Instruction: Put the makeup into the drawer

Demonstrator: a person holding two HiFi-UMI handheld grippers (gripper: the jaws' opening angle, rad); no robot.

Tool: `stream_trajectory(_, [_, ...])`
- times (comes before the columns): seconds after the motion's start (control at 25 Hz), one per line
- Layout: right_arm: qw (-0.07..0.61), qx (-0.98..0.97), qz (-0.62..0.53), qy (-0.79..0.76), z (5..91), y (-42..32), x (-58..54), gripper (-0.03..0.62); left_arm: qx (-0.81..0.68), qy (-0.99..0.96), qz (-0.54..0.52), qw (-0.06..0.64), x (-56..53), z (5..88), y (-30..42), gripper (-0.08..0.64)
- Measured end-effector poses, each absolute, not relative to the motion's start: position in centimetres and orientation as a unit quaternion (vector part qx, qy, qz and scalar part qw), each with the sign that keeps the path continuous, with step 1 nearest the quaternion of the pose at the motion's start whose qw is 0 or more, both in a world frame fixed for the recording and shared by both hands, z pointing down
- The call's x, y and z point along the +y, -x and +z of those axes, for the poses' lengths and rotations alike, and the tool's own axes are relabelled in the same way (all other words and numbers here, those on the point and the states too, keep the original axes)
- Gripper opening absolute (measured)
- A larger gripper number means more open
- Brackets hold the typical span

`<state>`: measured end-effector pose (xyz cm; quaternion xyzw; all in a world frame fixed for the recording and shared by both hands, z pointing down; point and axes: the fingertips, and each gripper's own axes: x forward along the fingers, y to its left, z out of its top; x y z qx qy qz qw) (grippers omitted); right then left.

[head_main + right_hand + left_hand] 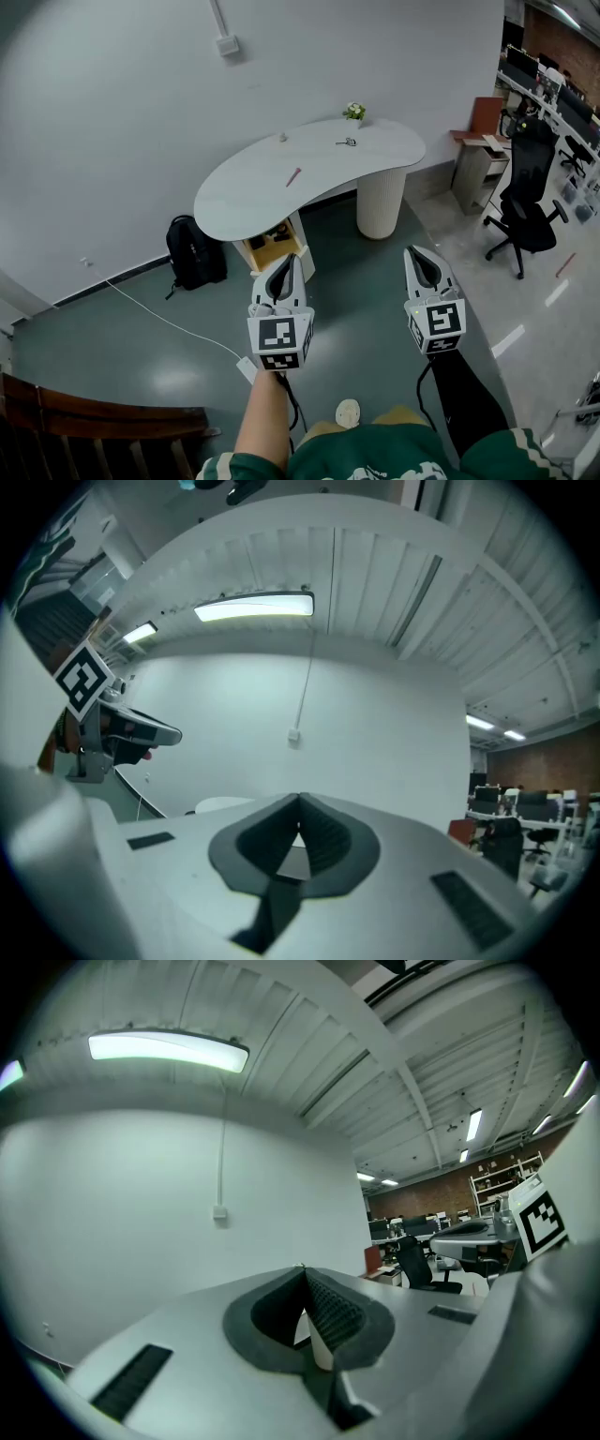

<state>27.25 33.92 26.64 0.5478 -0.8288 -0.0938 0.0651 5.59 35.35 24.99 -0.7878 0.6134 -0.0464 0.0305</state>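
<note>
1. The left gripper (289,262) and the right gripper (419,253) are held level side by side, both closed and empty.
2. A reddish makeup stick (293,176) lies mid-table (234,202), away from every edge.
3. The drawer (274,246) stands open beneath the table's near edge.

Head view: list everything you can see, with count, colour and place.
table: one, white, centre, by the wall
pencil-like stick: one, reddish, on the table
potted plant: one, green and white, table's far edge
drawer: one, yellowish wood, looks open, under the table
backpack: one, black, floor left of the table
office chair: one, black, right
left gripper: one, white, shut, empty
right gripper: one, white, shut, empty
</note>
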Motion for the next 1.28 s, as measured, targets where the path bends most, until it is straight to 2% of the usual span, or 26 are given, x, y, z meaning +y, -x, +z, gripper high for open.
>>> stream_trajectory(0.08, [0.06,-0.83,-0.086,-0.548,26.8,-26.8,33.3,0.01,0.609,0.791,-0.045,0.029,34.9,25.1,-5.3,0.0])
stream_trajectory(0.12, [0.059,-0.834,-0.08,-0.543,27.0,-26.5,33.0,0.048,0.608,0.792,-0.045,0.029,34.6,25.2,-5.2,0.0])
stream_trajectory(0.2, [0.06,-0.842,-0.066,-0.532,27.3,-25.6,32.1,0.281,0.606,0.794,-0.044,0.027,33.9,25.3,-4.8,-0.001])
stream_trajectory(0.24, [0.065,-0.844,-0.063,-0.529,27.5,-25.3,31.7,0.335,0.606,0.794,-0.043,0.025,33.5,25.4,-4.6,-0.002])
stream_trajectory(0.32, [0.074,-0.844,-0.065,-0.528,27.7,-24.9,31.2,0.389,0.604,0.795,-0.044,0.023,33.0,25.7,-4.4,0.0])
stream_trajectory(0.6, [0.067,-0.836,-0.039,-0.544,28.4,-25.7,27.6,0.448,0.602,0.797,-0.042,0.029,30.0,25.5,-4.7,0.0])
stream_trajectory(0.76, [0.057,-0.844,-0.02,-0.533,29.5,-26.1,24.3,0.561,0.607,0.792,-0.046,0.035,27.3,25.6,-5.0,0.0])
stream_trajectory(0.84, [0.061,-0.851,-0.022,-0.521,29.9,-26.1,22.4,0.594,0.609,0.791,-0.05,0.033,25.5,25.9,-5.3,0.0])
stream_trajectory(1.28, [0.068,-0.864,-0.026,-0.498,30.6,-29.1,9.5,0.597,0.616,0.786,-0.055,0.026,12.4,26.0,-9.5,-0.001])
